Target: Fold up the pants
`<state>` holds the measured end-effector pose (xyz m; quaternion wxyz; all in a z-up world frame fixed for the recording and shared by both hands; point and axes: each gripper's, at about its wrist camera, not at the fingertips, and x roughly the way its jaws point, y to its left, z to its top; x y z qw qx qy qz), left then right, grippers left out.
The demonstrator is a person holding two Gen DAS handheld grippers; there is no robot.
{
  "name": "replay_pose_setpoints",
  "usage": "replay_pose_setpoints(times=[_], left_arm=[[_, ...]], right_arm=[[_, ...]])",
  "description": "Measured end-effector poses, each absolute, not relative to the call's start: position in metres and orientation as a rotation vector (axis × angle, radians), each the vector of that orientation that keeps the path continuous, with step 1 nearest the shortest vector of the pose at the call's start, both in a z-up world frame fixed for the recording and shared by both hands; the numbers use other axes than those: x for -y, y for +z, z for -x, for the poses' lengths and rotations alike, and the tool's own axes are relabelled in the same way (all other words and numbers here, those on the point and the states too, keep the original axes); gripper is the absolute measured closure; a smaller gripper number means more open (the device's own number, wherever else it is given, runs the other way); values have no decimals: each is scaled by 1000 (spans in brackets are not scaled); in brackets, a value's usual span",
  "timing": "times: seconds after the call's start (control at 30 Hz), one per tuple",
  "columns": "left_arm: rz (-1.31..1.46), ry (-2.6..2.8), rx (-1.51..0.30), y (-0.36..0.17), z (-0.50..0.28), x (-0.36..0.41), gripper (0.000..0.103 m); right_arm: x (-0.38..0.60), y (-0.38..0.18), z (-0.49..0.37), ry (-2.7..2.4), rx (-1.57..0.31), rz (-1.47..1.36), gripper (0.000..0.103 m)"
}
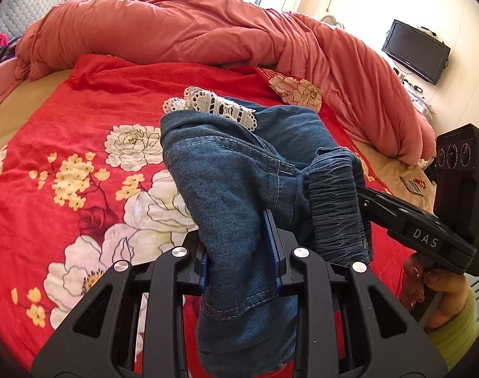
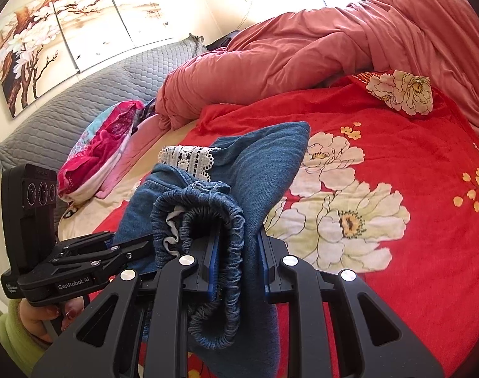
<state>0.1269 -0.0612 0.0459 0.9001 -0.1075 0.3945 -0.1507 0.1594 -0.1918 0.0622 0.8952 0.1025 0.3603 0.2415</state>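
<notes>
Two claws have the pants [image 1: 239, 170] lifted above the red flowered bedspread [image 1: 98, 119]: your left gripper [image 1: 241, 252] is clamped on a denim fold, your right gripper [image 2: 238, 264] on the gathered waistband [image 2: 214, 220]. The denim looks soft and floppy, fairly heavy, likely to sag, so hold seams or the elastic waist. The legs bunch together; only a lace hem [image 1: 214, 105] peeks out, the rest hidden.
</notes>
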Motion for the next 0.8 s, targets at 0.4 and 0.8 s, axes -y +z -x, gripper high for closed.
replay_pose_setpoints(times=[0.4,0.8], left_arm=[[203,-317,-804,44,-159,61,83],[208,-312,-801,38,-186,56,83]], right_arm=[[194,60,-192,483,-742,-201,84],[190,58,-221,468,-749,-178,84]])
